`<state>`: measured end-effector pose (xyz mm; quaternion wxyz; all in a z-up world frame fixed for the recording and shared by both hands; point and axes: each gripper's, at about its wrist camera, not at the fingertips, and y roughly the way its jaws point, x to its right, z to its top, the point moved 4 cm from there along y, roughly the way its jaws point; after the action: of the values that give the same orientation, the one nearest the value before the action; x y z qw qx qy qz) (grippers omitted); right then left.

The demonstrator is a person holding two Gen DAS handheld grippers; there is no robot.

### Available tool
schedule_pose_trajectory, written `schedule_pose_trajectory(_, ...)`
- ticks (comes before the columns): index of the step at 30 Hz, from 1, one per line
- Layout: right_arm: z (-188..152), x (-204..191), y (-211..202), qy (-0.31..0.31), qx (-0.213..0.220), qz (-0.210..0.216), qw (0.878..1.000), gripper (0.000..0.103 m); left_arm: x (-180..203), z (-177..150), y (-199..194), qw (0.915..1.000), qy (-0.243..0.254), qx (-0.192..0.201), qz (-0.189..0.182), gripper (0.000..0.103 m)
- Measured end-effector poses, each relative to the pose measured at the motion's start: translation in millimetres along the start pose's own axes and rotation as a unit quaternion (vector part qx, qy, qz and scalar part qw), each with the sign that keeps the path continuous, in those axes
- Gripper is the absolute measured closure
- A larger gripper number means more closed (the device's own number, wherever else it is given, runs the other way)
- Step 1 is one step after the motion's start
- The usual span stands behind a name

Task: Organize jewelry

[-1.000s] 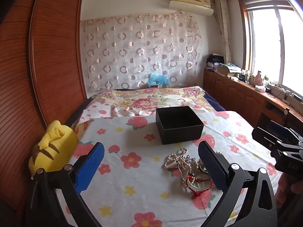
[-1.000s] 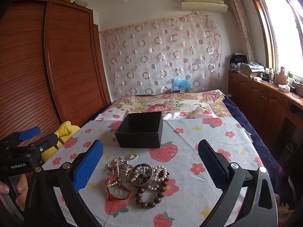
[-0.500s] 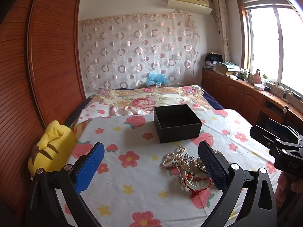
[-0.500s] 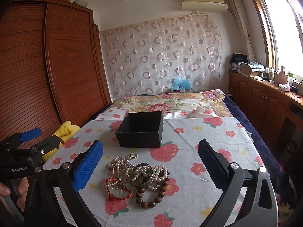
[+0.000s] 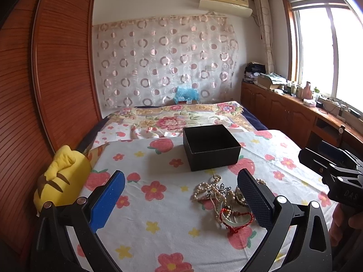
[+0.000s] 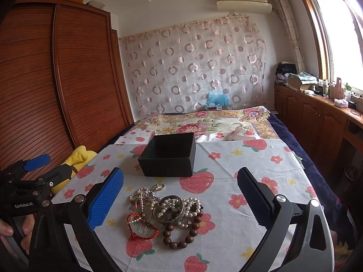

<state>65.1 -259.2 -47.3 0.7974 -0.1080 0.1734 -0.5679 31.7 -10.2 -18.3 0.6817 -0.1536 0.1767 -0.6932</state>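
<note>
Both tongs, left tongs [image 5: 181,200] and right tongs [image 6: 180,196], hang wide apart above the tangled jewelry heap [image 6: 166,213]; the empty black box [image 6: 169,156] waits just behind it.

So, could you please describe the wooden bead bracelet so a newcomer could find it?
On the strawberry-print cloth, a jewelry pile lies in front of the black box. The wooden bead bracelet is at its near edge: large dark brown beads, unlike the small pearls.

Black box [image 6: 169,156] on a white cloth [image 6: 238,195] printed with red strawberries and flowers; red cord bracelet [image 6: 140,226], brown wooden beads [image 6: 181,238], blue gripper pads [image 6: 105,200].
</note>
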Motion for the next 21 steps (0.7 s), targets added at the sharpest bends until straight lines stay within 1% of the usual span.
schedule_pose_trajectory(21, -0.7, 2.1, -0.1, 0.001, -0.001, 0.000, 1.000, 0.002, 3.4, -3.4, 4.5, 1.0000, 0.004, -0.001, 0.000, 0.007)
